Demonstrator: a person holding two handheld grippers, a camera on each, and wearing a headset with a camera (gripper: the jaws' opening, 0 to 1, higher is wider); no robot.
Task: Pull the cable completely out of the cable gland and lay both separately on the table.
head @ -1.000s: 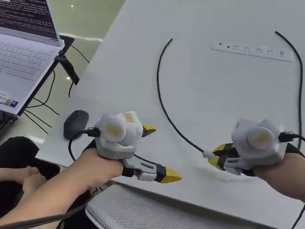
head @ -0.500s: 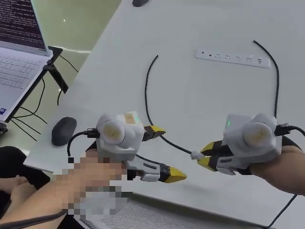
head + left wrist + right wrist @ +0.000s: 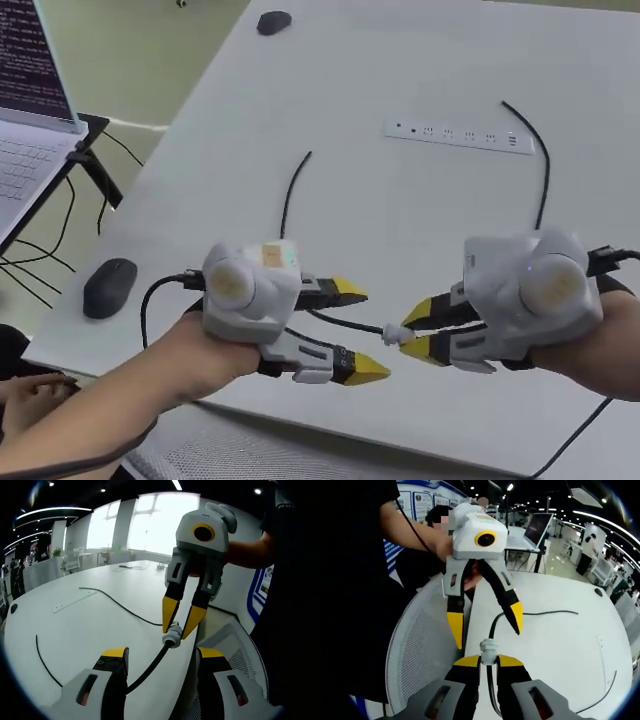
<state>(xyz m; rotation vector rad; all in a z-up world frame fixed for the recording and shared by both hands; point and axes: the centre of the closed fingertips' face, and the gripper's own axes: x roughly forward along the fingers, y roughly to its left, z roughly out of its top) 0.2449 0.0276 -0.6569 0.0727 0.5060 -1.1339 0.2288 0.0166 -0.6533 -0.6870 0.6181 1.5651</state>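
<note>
A power strip [image 3: 455,137] and a mouse [image 3: 273,21] lie far back on the worktop [image 3: 400,60], well apart from my hands. My left gripper [image 3: 370,330] is spread wide, and the black cable [image 3: 290,195] runs between its jaws. My right gripper [image 3: 407,335] is pinched on the white cable gland [image 3: 392,336], above the near edge. The left gripper view shows the cable entering the gland more clearly than the head view.

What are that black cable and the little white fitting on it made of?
The cable looks like a rubber or soft plastic jacket: matte black, bending in a smooth curve. The cable gland looks like moulded plastic, white with a slight sheen and ridged rings.
</note>
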